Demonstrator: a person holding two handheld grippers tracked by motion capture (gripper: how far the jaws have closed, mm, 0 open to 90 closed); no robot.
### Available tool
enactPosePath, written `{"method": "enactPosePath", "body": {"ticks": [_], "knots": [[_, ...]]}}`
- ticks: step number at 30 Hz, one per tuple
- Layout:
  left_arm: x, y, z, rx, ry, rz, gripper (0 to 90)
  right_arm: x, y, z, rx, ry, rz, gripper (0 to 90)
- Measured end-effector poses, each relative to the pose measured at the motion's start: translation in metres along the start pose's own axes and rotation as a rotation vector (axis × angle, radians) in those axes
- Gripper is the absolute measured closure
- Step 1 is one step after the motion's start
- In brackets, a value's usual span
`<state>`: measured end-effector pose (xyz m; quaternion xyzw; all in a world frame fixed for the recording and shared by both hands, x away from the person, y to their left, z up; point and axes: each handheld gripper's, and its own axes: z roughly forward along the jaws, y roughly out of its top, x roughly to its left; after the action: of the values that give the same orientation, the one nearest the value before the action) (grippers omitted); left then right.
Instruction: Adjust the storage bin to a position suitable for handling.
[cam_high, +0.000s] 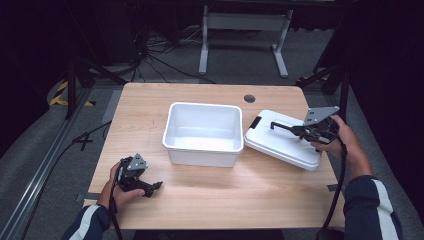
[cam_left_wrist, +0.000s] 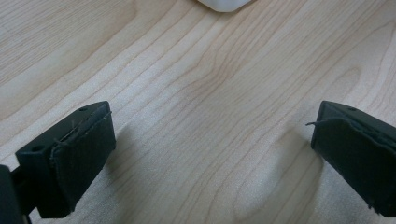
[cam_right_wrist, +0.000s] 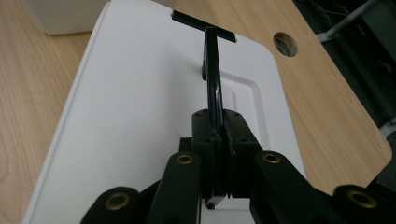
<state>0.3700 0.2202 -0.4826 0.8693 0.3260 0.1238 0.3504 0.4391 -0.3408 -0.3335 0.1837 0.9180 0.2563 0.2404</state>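
Observation:
An open white bin (cam_high: 200, 155) stands at the middle of the wooden table (cam_high: 240, 195). To its right lies a flat white lid (cam_high: 280, 145) with a thin black handle (cam_high: 284, 127) on top. My right gripper (cam_high: 300, 131) is shut on that handle, seen edge-on as the handle (cam_right_wrist: 212, 70) running away from the right gripper (cam_right_wrist: 219, 128) over the lid (cam_right_wrist: 140, 107). My left gripper (cam_high: 156, 186) rests low at the table's front left, open. In the left gripper view, the left gripper (cam_left_wrist: 210, 154) has bare wood between its jaws, with a corner of the bin (cam_left_wrist: 224, 3) ahead.
A round cable hole (cam_high: 249, 98) sits in the table behind the lid, also seen as the hole (cam_right_wrist: 286, 44) near the table's right edge. A white stand frame (cam_high: 245, 22) and cables lie on the floor beyond the table.

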Motion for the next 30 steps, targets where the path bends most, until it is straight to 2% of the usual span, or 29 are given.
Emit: {"method": "enactPosePath", "body": {"ticks": [13, 22, 26, 30], "knots": [[0.0, 0.0, 0.0, 0.0, 0.0, 0.0, 0.2, 0.0, -0.007, 0.035, 0.038, 0.057, 0.033, 84.7], [0.0, 0.0, 0.0, 0.0, 0.0, 0.0, 0.2, -0.001, -0.013, 0.048, 0.06, 0.069, 0.05, 84.8], [0.0, 0.0, 0.0, 0.0, 0.0, 0.0, 0.2, -0.001, -0.015, 0.052, 0.089, 0.055, 0.053, 84.7], [0.0, 0.0, 0.0, 0.0, 0.0, 0.001, 0.2, -0.001, -0.022, 0.057, 0.111, 0.06, 0.064, 84.7]]}}
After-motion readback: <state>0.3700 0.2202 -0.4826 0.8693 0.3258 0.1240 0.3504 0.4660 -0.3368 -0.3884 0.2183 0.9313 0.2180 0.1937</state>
